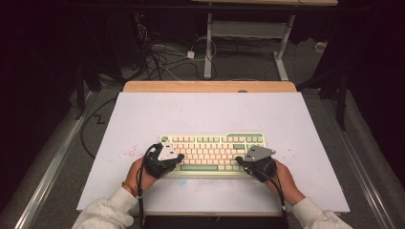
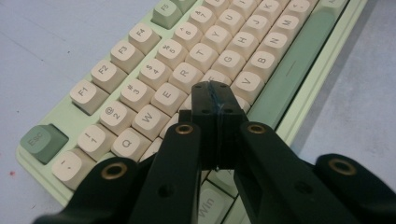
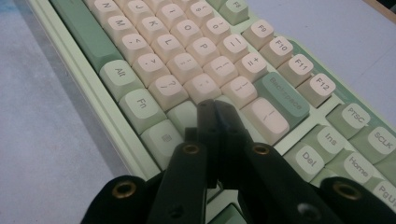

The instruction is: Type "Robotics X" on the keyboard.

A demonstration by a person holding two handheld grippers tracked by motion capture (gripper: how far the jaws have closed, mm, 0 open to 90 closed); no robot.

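Observation:
A pale green keyboard [image 1: 212,153] with cream and green keys lies on the white board [image 1: 205,112], near its front edge. My left gripper [image 1: 178,158] is over the keyboard's left end. In the left gripper view its black jaws [image 2: 215,95] are pressed together with nothing between them, tips low over the keys below E and R [image 2: 184,72]. My right gripper [image 1: 241,162] is over the keyboard's right end. In the right gripper view the right gripper [image 3: 215,108] is shut and empty, tips just above the keys below Backspace [image 3: 281,97]. Whether either tip touches a key I cannot tell.
The board rests on a wooden table whose far edge [image 1: 210,86] shows at the back. Pink specks [image 1: 131,151] mark the board left of the keyboard. Cables [image 1: 160,57] and another desk's legs [image 1: 208,45] are on the floor beyond. A person's sleeves [image 1: 107,212] enter from below.

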